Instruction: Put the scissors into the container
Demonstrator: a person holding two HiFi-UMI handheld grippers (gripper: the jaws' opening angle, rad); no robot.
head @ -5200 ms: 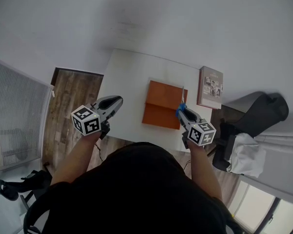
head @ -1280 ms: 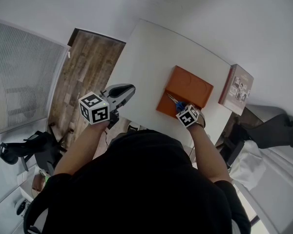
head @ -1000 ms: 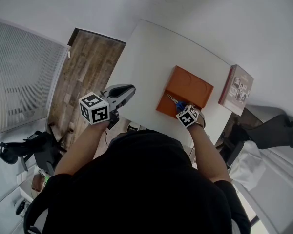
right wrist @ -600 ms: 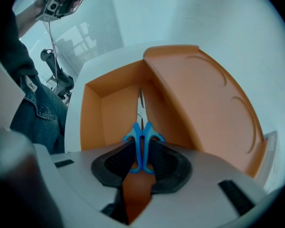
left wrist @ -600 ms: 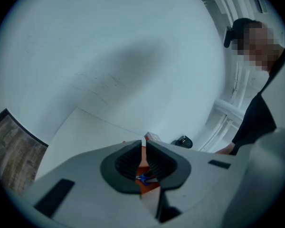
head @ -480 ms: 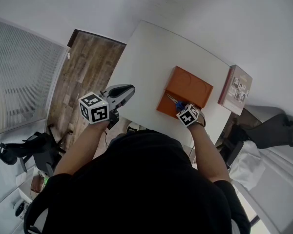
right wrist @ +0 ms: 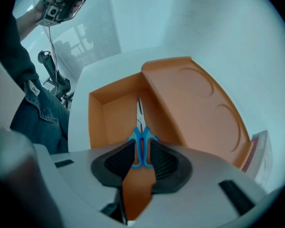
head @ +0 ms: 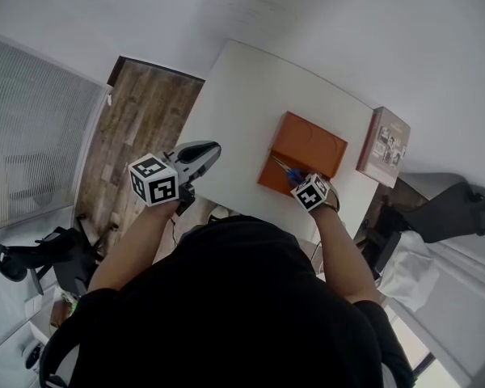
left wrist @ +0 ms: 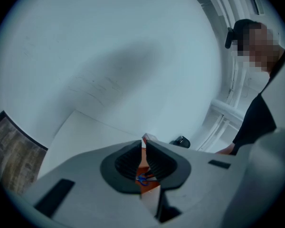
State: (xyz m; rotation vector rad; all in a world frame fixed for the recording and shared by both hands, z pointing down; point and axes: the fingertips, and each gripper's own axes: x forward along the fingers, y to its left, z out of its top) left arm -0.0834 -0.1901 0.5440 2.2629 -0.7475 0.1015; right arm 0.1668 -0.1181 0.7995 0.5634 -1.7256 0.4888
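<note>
Right gripper view: we see the right tool (right wrist: pixel 141 158) holding the scissors (right wrist: pixel 141 144). Its two jaws press on the blue handles from both sides. The thin metal blades stick out ahead of the tool and point down into the container (right wrist: pixel 109 113).

The container is an orange box, open at the top. It sits right under and in front of this tool. We cannot tell if the blade tips touch the bottom of the box.

The orange lid (right wrist: pixel 199 99) stands open on this tool's right side and leans away from the box. It has two round shapes pressed into it. Just past the lid, further to the right of the tool, is a book (head: pixel 384 142). The box rests on the white tabletop (head: pixel 250 95).

In the head view, the left tool (head: pixel 196 153) is well apart from the right tool, off to its left. It is up in the air near the edge of the tabletop, with the wooden floor (head: pixel 137 128) to its left.

In the left gripper view, its jaws are almost together, with only a thin slit between them. Nothing is held in them. Through the slit we see a bit of the orange box and the blue handles, far ahead of this tool.
</note>
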